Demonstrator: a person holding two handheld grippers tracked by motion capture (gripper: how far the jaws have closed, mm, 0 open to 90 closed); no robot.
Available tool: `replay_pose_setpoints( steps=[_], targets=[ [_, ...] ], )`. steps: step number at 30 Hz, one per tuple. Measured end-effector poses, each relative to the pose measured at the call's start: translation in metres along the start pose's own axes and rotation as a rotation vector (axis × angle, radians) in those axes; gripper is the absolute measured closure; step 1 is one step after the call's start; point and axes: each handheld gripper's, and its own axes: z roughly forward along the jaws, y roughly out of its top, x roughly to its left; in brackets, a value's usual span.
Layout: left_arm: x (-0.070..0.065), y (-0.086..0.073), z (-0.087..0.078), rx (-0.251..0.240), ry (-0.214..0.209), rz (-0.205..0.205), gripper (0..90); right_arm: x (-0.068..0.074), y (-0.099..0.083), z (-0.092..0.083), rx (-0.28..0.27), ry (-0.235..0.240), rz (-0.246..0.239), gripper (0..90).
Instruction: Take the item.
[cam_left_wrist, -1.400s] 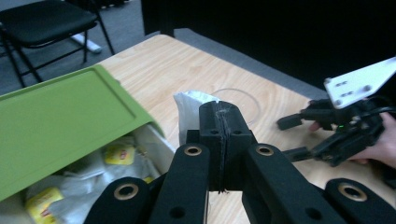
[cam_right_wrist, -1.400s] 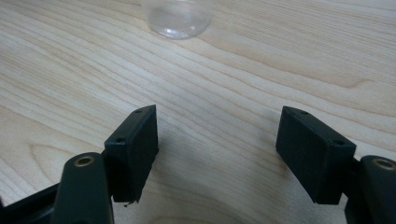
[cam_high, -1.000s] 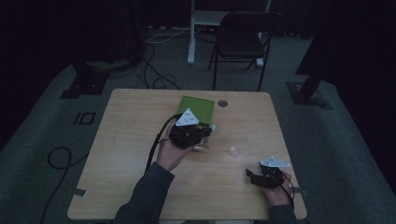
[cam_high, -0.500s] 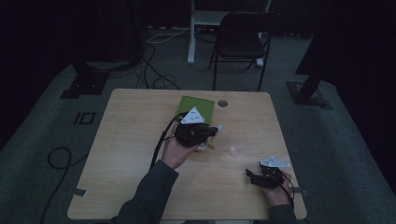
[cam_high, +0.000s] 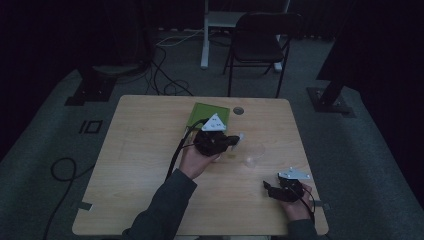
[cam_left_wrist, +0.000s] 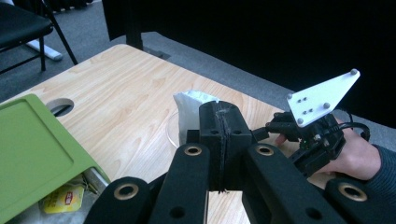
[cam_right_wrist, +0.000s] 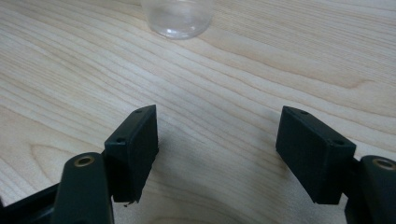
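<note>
The left tool is sitting mid-worktop with its jaws pressed together, pinching what looks like a white paper sachet, maybe a tea bag wrapper, though the dim light is making that hard to call. It's hovering just beside a clear plastic cup, which is standing upright near the middle of the worktop. A green box is lying right behind the left hand, with a yellow packet peeking out under its edge. The right tool is resting near the front right corner, jaws spread wide apart with nothing between them, pointing toward the cup.
</note>
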Motion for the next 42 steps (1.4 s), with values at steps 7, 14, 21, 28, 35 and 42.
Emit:
replay_pose_setpoints(
  steps=[7, 14, 21, 28, 35, 42],
  targets=[
    [0.0, 0.003, 0.005, -0.007, -0.009, 0.004, 90.0, 0.0, 0.0, 0.0, 0.0, 0.0, 0.0, 29.3],
    [0.001, 0.004, 0.01, -0.007, -0.009, -0.002, 90.0, 0.0, 0.0, 0.0, 0.001, 0.0, 0.001, 29.3],
    [0.003, 0.005, 0.017, -0.002, -0.012, -0.005, 90.0, 0.0, 0.0, 0.0, 0.0, 0.0, 0.001, 29.3],
    [0.002, 0.009, 0.022, 0.002, -0.011, 0.004, 90.0, 0.0, 0.0, 0.0, 0.0, 0.001, 0.001, 29.3],
    [0.004, 0.016, 0.028, -0.002, -0.007, 0.009, 90.0, 0.0, 0.0, 0.0, 0.0, 0.001, 0.0, 29.3],
    [0.009, 0.018, 0.028, -0.01, -0.006, -0.001, 90.0, 0.0, 0.0, 0.0, -0.001, 0.0, 0.0, 29.4]
  ],
)
